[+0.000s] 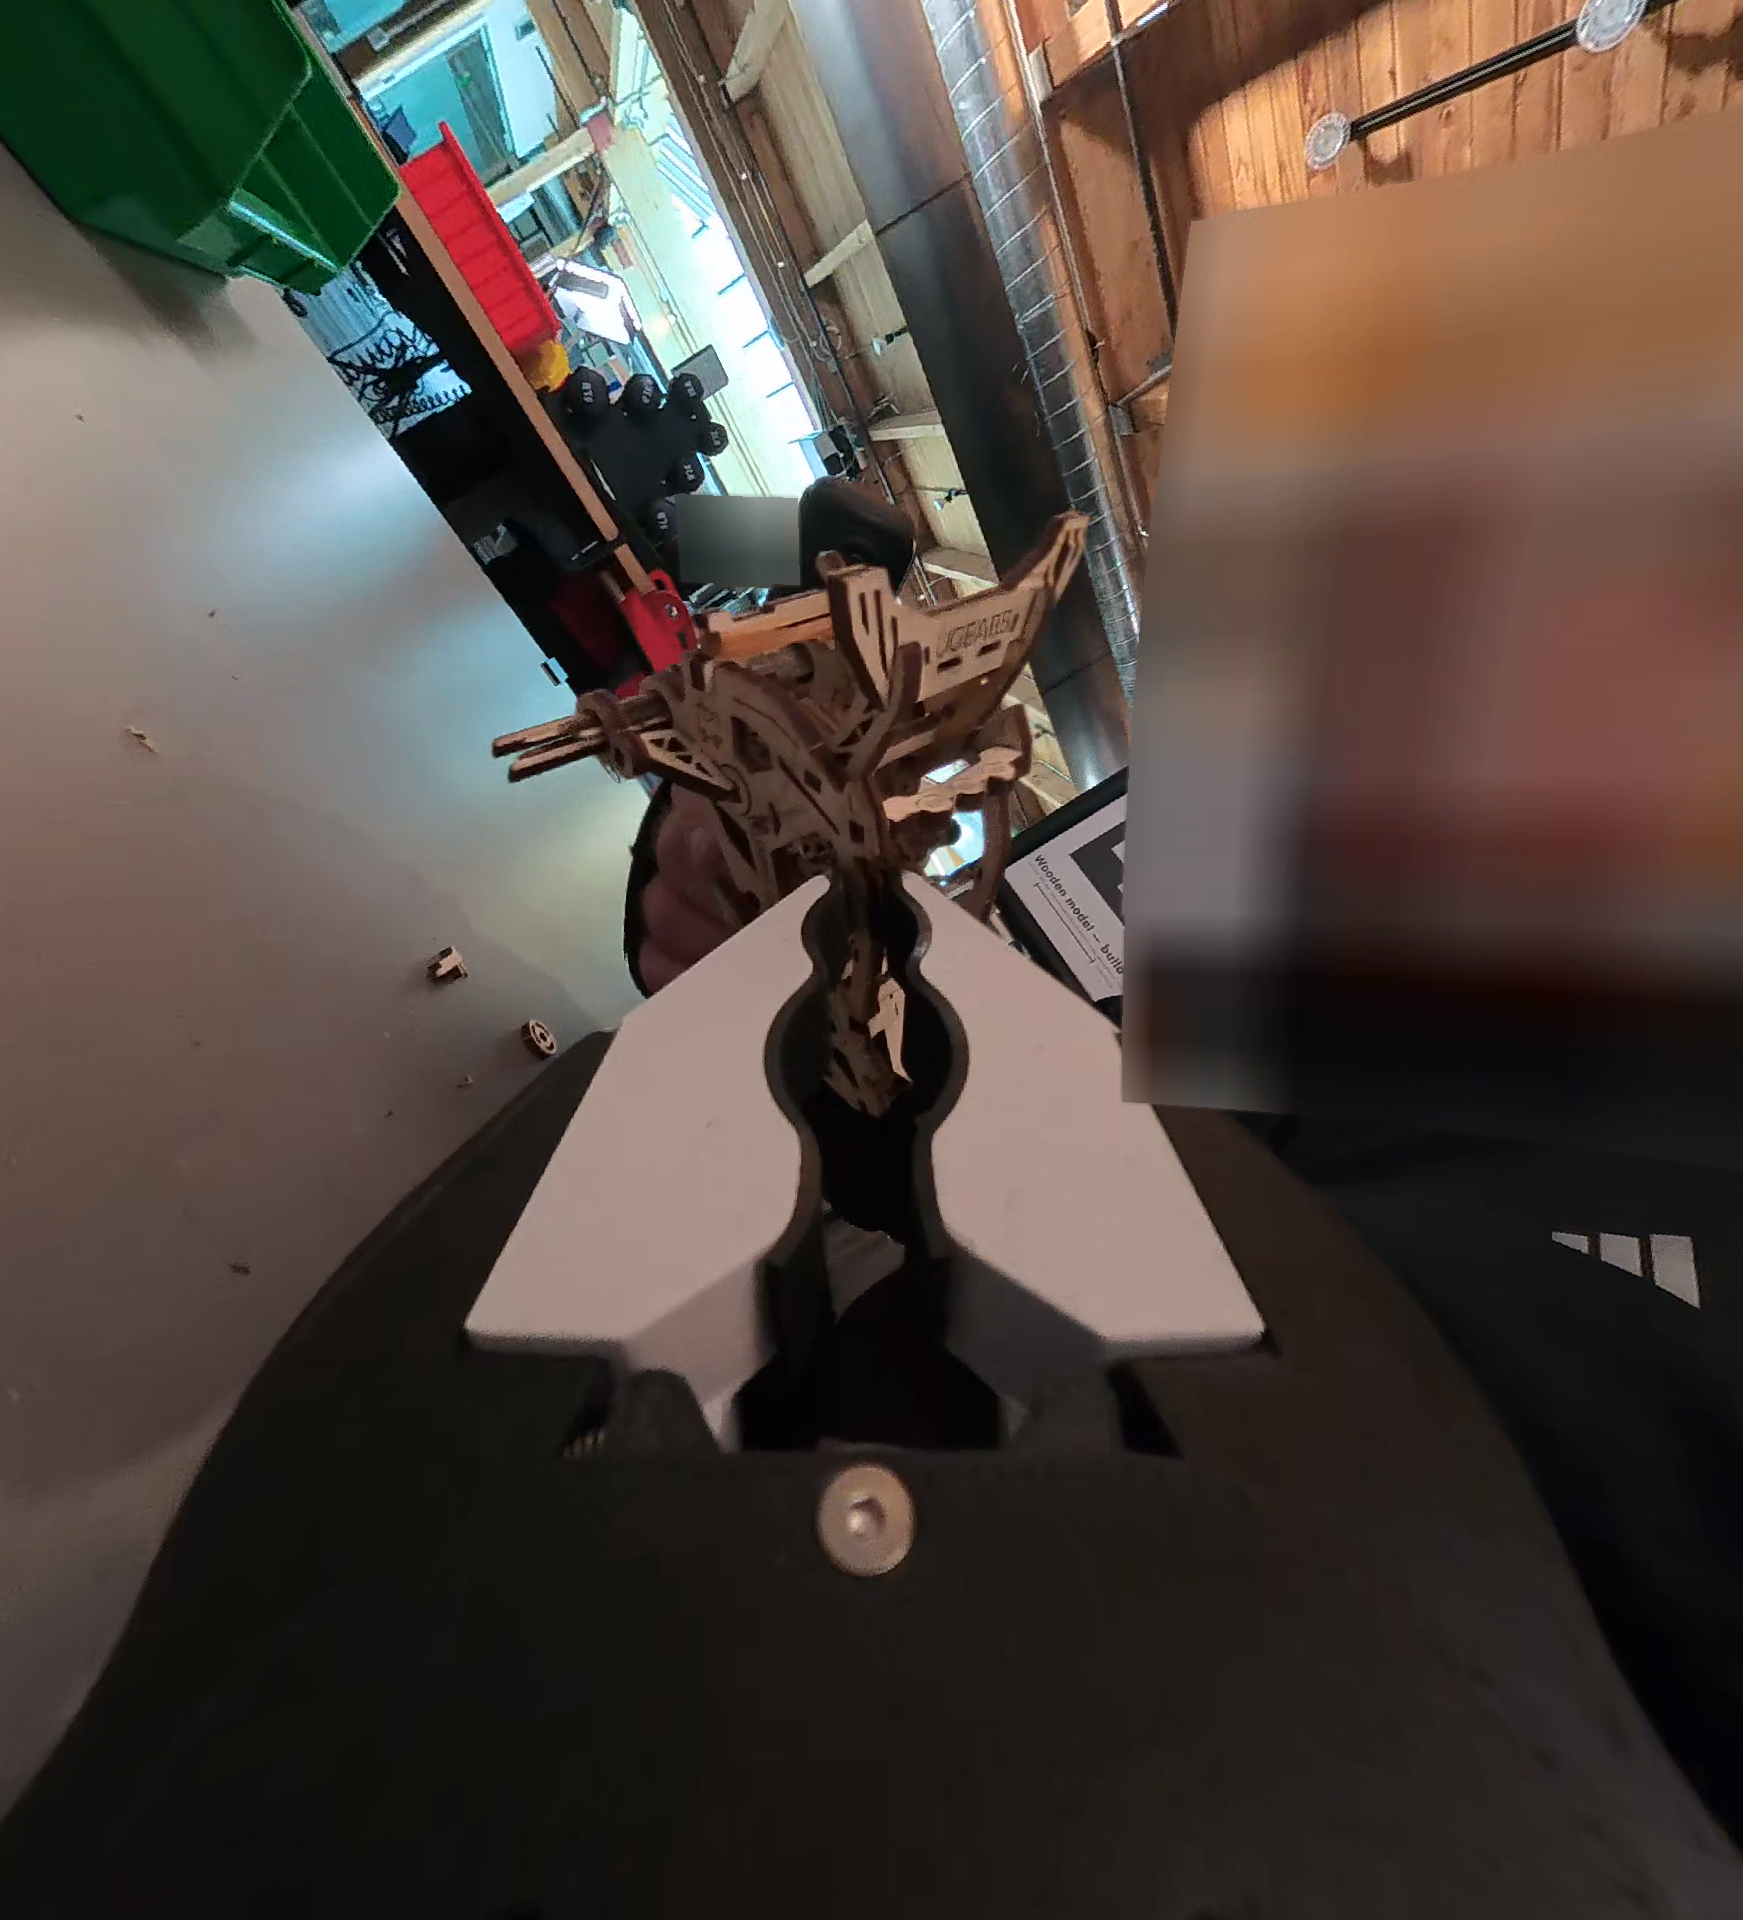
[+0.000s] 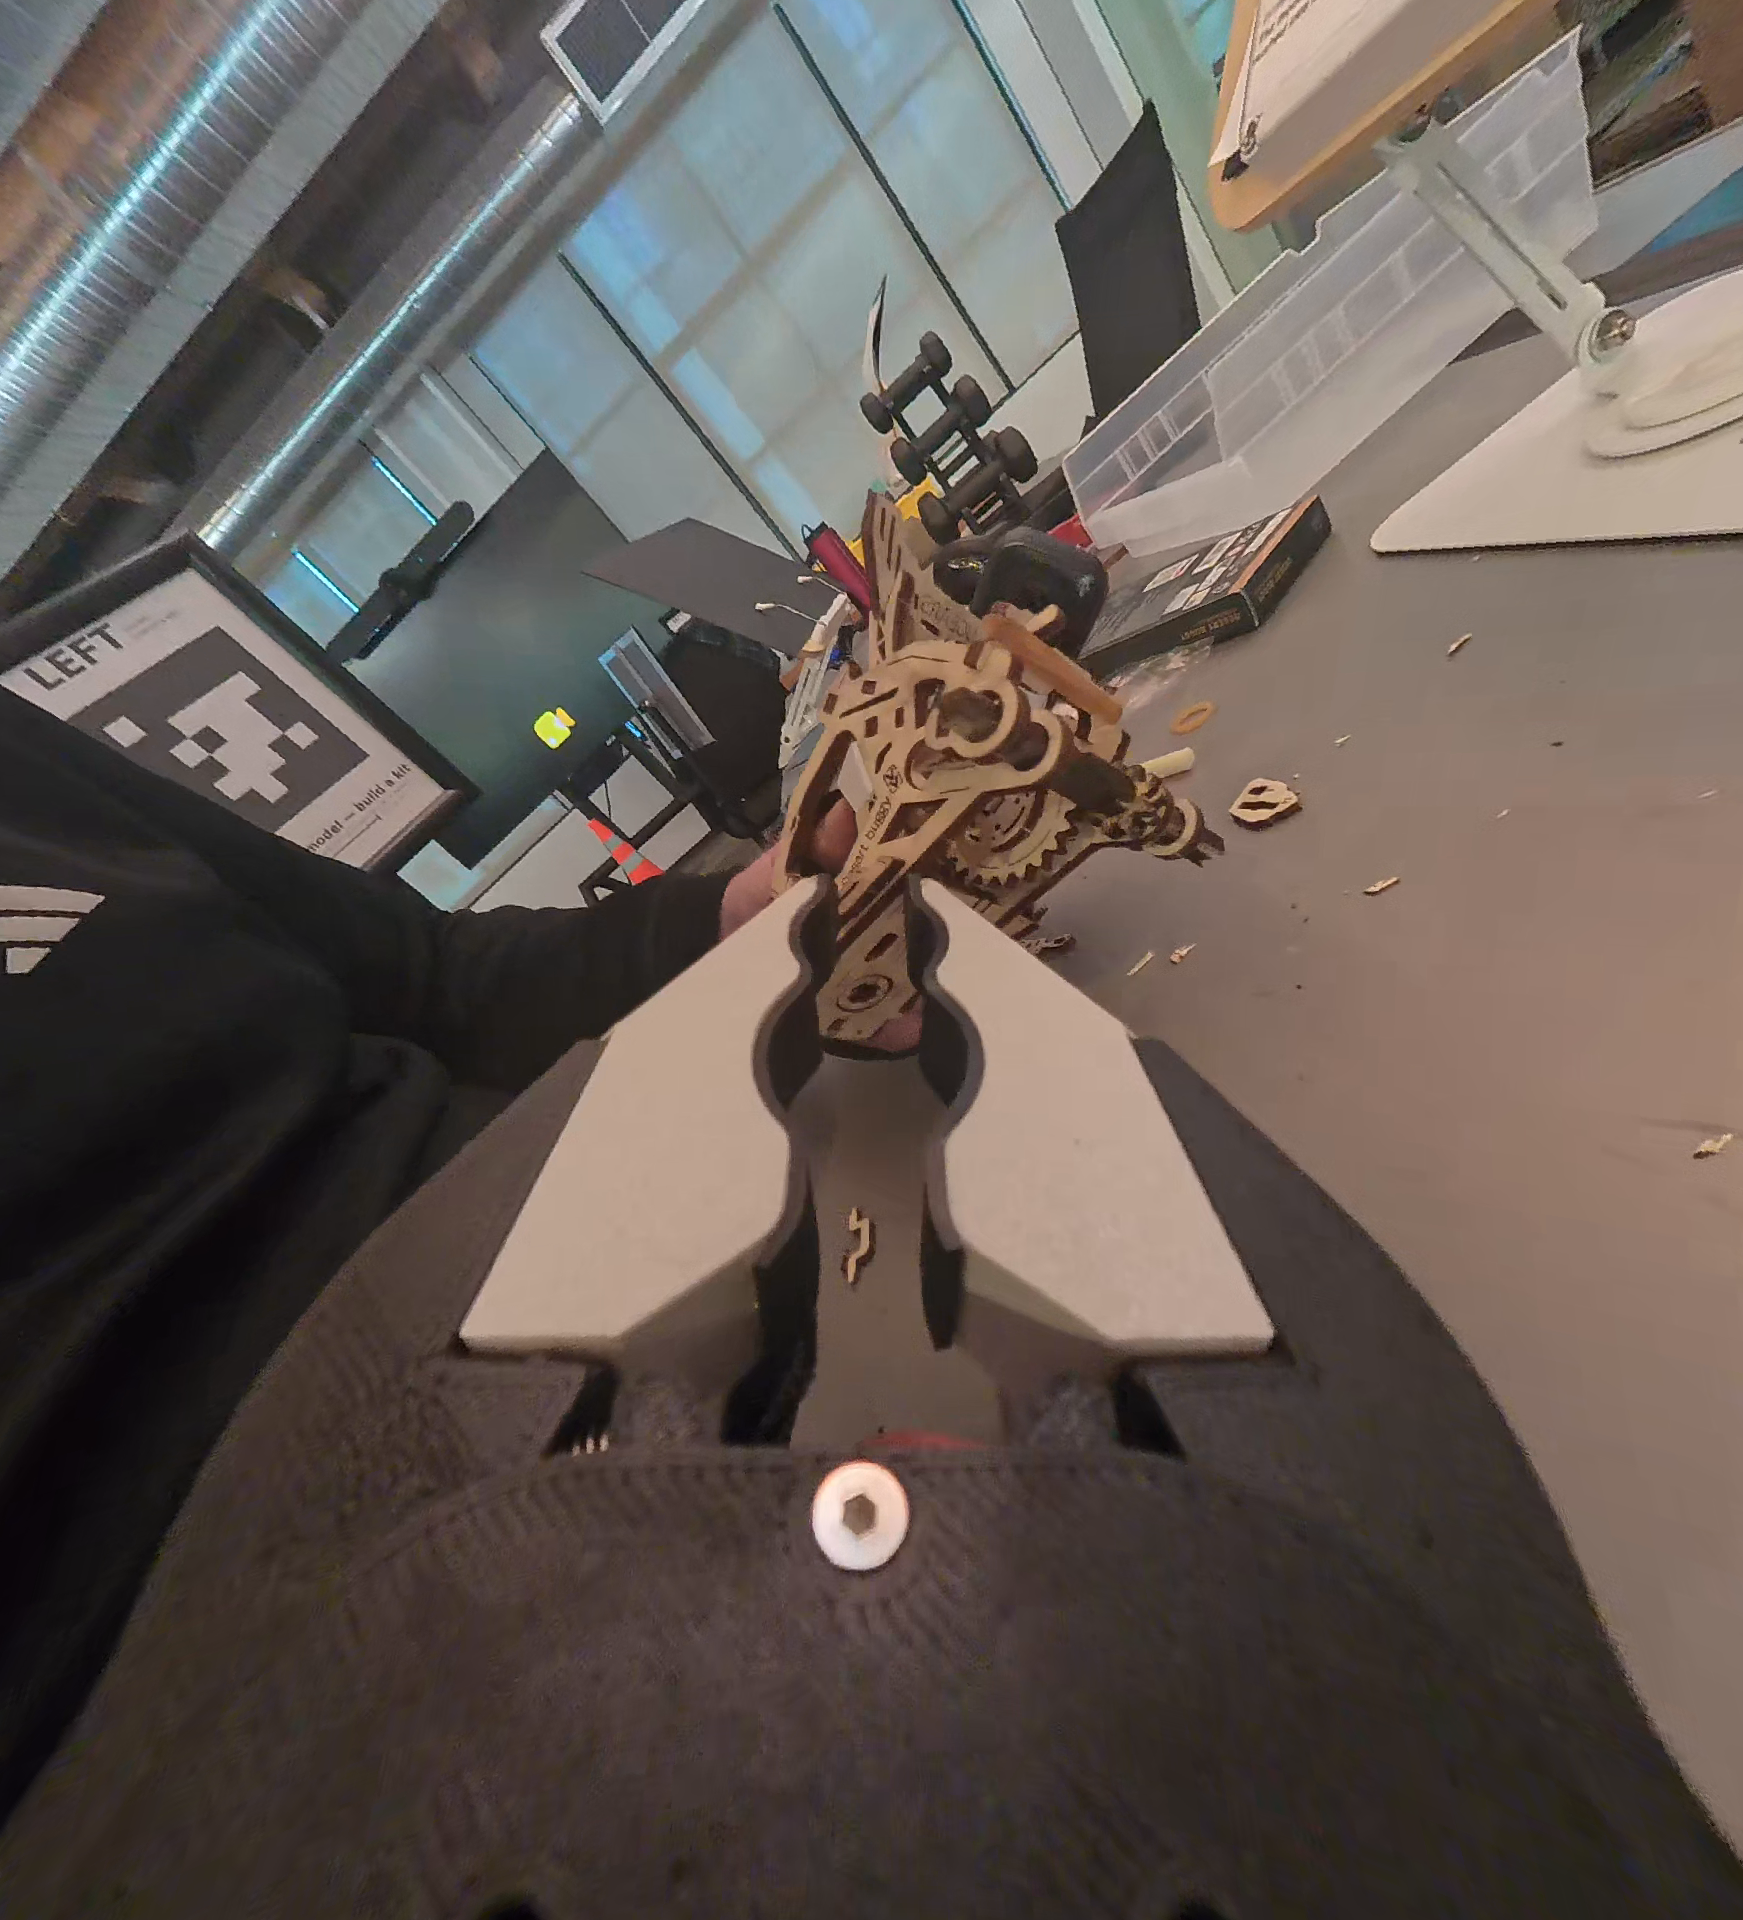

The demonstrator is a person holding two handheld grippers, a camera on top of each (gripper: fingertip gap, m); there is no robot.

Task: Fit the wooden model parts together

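The left gripper (image 1: 865, 914) clamps the model (image 1: 825, 727) by its lower edge. The right gripper (image 2: 867, 914) grips a flat frame of the same model (image 2: 950, 748), raised above the table (image 2: 1469, 935) strewn with wood scraps (image 2: 1264, 802).

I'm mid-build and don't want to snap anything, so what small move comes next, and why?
Probably a gentle squeeze together: both tongs, left and right, are clamped on the pale laser-cut wooden model, with loose wooden bits lying unused on the grey table.
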